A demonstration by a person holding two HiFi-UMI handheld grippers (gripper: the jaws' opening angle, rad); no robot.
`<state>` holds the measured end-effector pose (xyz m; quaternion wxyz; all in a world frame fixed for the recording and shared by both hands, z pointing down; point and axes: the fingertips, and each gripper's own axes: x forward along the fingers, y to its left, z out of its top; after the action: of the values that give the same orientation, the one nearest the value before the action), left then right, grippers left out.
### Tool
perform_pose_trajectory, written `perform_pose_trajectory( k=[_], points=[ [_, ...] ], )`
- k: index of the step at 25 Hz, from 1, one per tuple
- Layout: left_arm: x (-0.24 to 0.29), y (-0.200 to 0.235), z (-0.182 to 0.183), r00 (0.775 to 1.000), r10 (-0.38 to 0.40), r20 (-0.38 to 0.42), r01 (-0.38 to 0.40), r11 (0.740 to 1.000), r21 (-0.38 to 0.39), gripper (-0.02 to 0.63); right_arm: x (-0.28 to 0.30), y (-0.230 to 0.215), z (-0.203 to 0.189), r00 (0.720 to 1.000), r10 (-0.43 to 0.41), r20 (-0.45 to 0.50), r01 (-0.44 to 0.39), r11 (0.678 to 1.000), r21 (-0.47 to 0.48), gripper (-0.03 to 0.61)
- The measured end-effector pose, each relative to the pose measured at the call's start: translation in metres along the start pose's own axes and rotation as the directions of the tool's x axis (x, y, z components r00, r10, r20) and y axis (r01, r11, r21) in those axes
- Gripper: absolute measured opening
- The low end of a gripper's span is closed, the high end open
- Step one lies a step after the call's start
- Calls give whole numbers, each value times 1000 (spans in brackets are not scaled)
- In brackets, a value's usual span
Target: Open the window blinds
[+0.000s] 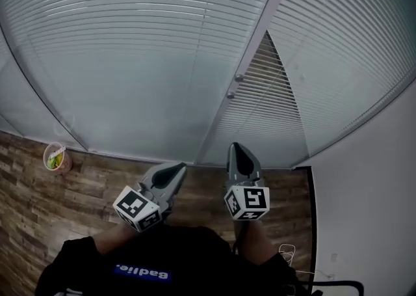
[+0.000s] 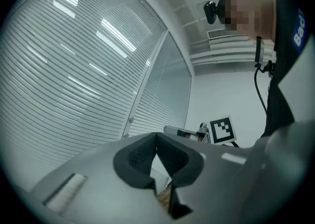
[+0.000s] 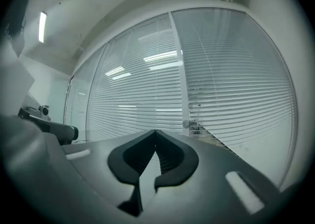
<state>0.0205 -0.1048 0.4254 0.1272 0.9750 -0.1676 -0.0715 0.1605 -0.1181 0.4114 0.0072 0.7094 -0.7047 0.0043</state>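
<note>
Pointing level toward blinds [image 1: 130, 60]: left gripper [image 1: 180, 167], right gripper [image 1: 236, 148], closed.

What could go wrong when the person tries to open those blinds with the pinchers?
1. The narrow blind hangs crooked; a pull could jam it more.
2. The thin line in front of it, likely a cord, looks hard to pinch. The left gripper and right gripper are both shut and empty, so it might slip.
3. A cup stands on the floor by the window; a sideways step could knock it over.
</note>
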Motion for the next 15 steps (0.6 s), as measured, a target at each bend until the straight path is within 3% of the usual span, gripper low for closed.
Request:
perform_pose_trajectory(
  k=[7,15],
  points=[
    [31,21,7,1000,12,16,-11,1000,-23,0,39,-24,-3,999,-19,-49,16,999,-50,4],
    [61,24,14,999,40,25,-41,999,5,0,78,-53,-2,997,-6,-78,-3,993,-119,17]
  ],
)
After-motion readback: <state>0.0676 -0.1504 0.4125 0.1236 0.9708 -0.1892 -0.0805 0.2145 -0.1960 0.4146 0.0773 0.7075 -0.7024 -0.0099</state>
